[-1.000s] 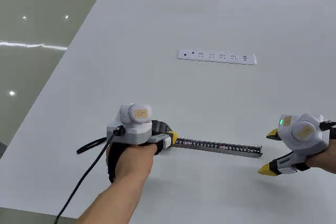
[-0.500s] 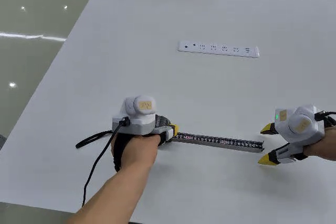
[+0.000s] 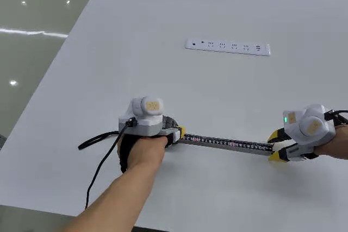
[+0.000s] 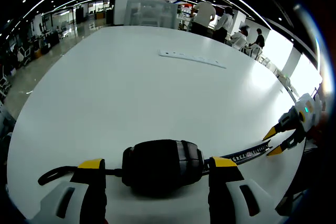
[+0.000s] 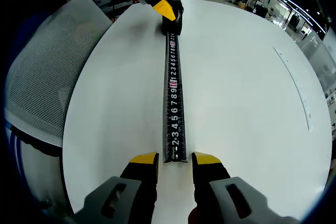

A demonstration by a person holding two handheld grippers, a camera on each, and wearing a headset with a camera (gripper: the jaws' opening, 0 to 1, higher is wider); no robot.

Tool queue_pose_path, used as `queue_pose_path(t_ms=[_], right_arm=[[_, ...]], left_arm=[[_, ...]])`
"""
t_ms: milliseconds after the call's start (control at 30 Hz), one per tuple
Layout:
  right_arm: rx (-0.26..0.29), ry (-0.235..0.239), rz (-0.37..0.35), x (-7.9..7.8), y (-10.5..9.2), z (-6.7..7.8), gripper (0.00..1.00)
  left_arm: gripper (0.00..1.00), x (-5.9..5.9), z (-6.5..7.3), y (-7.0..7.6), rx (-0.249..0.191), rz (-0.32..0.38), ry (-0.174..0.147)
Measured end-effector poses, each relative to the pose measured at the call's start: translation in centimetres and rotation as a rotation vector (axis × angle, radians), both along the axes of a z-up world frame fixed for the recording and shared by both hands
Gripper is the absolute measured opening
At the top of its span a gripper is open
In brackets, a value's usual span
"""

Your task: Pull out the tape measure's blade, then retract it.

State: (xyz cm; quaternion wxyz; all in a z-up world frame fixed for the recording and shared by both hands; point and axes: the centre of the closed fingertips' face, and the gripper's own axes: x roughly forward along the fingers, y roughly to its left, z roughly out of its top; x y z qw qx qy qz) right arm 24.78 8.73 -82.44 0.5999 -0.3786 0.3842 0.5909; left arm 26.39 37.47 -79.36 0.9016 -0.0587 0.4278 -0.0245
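Note:
The tape measure's black case [image 4: 163, 166] lies on the white table, and my left gripper [image 4: 157, 165] [image 3: 173, 134] is shut on it, one yellow-tipped jaw on each side. The dark blade [image 3: 228, 144] [image 5: 175, 93] lies pulled out flat along the table toward the right. My right gripper [image 3: 274, 146] [image 5: 175, 157] is at the blade's free end. Its jaws are open and narrow, one tip on each side of the hook end with small gaps. In the right gripper view the case [image 5: 176, 19] is at the far end of the blade.
A white power strip [image 3: 227, 46] [image 4: 191, 59] lies farther back on the table [image 3: 163, 69]. A black cable [image 3: 98, 161] and the case's wrist strap [image 3: 95, 140] trail left of my left hand. A grey mesh chair [image 5: 42, 77] stands off the near table edge.
My right gripper has moved left to the blade's free end and its jaws have narrowed around it. The left gripper has kept its hold on the case.

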Motion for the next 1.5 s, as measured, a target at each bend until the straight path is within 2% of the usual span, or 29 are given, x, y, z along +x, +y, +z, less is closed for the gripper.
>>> queue_pose_path(t_ms=[267,600,1167,1500], right_arm=[[0.006,-0.005,0.003,-0.27,0.3,0.28,0.14],[0.002,-0.001,0.008,-0.37,0.41,0.38,0.13],[-0.001,-0.004,0.016,0.02,0.08,-0.11,0.13],[-0.003,-0.003,0.013,0.02,0.1,-0.14,0.13]], left_arm=[[0.74,0.21,-0.16,-0.03,0.007,-0.009,0.0],[0.72,0.24,-0.18,0.01,0.0,-0.006,-0.014],[0.61,0.29,0.19,-0.79,0.029,-0.031,-0.053],[0.61,0.39,0.05,-0.65,0.015,-0.031,-0.047]])
